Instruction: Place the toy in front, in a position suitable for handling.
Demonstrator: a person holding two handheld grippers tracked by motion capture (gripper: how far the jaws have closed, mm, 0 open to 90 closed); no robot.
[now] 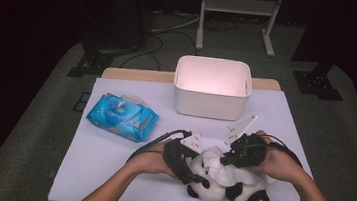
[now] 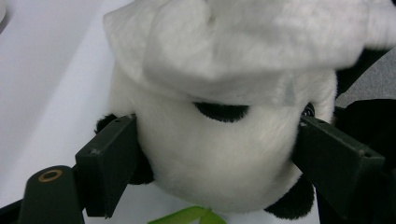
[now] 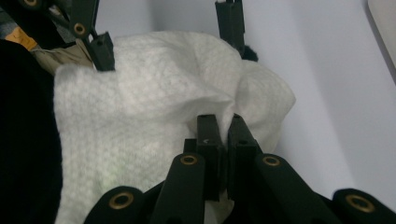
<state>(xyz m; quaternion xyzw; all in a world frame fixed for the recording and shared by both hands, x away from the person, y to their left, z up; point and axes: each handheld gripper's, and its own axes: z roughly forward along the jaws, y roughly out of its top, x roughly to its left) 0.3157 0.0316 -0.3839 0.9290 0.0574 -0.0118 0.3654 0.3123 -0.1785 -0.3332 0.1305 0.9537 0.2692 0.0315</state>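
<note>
Near the front edge of the white table (image 1: 108, 173) lay a stuffed panda (image 1: 230, 189), on its side, black ears and limbs showing against the white plush. The left gripper (image 1: 187, 169) had it by the head — in the left gripper view the two black jaws stood wide and pressed into either side of the plush, one beside a dark ear, the other by the eye patch. A white wipe (image 3: 140, 126) was draped over the top of the toy. The right gripper (image 1: 231, 156) came in from the other side, and the right gripper view showed its jaws brought together on a fold of that wipe, the cloth bunching up just ahead of the pads. Both hands sat close, the grippers nearly meeting over the panda. Farther back on the table stood a white bin (image 1: 212, 88), and well off to the left lay a blue pack of wipes (image 1: 122, 116) — its lid flap on top.
</note>
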